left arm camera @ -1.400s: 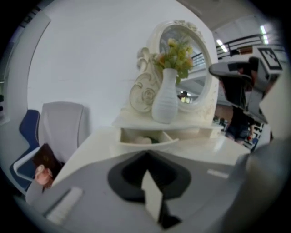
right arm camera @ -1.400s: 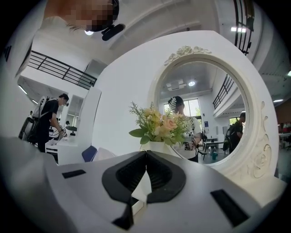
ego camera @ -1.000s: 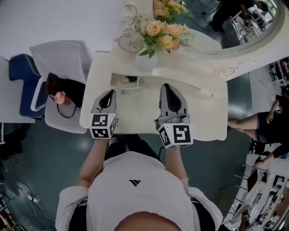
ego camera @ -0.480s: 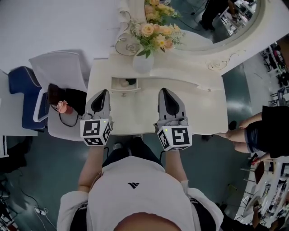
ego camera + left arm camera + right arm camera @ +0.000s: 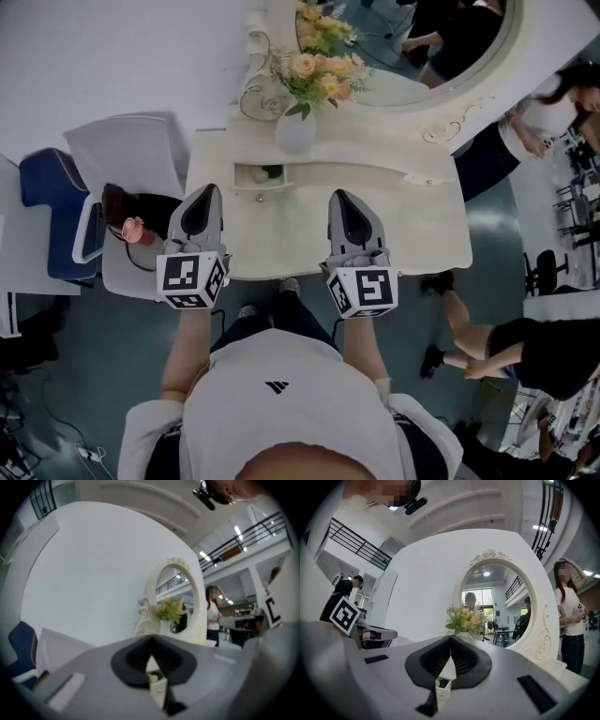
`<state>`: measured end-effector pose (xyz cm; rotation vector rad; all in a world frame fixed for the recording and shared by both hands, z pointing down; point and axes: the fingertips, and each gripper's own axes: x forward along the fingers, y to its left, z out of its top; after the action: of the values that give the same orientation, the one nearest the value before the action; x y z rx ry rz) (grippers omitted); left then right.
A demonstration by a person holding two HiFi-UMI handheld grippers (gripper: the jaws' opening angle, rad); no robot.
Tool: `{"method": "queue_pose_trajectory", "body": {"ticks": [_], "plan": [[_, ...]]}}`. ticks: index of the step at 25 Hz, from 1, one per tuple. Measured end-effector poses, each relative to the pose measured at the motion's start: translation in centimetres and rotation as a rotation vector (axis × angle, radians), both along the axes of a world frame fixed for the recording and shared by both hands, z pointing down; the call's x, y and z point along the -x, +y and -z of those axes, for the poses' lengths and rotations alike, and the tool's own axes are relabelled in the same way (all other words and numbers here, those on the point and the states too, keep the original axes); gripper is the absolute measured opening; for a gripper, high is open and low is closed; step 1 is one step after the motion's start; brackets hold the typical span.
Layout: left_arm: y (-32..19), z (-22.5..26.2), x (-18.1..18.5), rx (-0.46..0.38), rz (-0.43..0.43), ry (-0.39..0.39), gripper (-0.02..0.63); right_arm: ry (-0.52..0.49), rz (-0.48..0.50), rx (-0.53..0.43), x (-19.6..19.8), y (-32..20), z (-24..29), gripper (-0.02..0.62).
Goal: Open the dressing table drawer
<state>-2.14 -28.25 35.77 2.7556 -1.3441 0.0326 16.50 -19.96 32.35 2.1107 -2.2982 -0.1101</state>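
The white dressing table has a small drawer pulled out at its left, with a dark item inside. My left gripper hovers over the table's left front, apart from the drawer, its jaws shut on nothing. My right gripper hovers over the middle of the tabletop, also shut and empty. In the left gripper view, the left gripper has its tips together, and the drawer shows below them. In the right gripper view, the right gripper is likewise closed, with the drawer below.
A vase of flowers stands behind the drawer, before an oval mirror. A white chair with a dark bag and a blue chair stand at the left. People walk at the right.
Both grippers have drawn back from the drawer towards me, the left one more and upward. The drawer has stayed pulled out. The people at the right have moved.
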Motion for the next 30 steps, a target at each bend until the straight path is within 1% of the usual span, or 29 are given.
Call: {"method": "queue_pose_trajectory", "body": {"ticks": [17, 30], "plan": [[2.9, 6.7, 2.4, -0.169, -0.030, 0.037, 0.009, 0.008, -0.056, -0.050, 1.1, 3.2, 2.1, -0.009], [4.2, 8.6, 3.8, -0.215, -0.023, 0.082, 0.009, 0.020, -0.072, -0.082, 1.6, 5.1, 3.4, -0.009]]}}
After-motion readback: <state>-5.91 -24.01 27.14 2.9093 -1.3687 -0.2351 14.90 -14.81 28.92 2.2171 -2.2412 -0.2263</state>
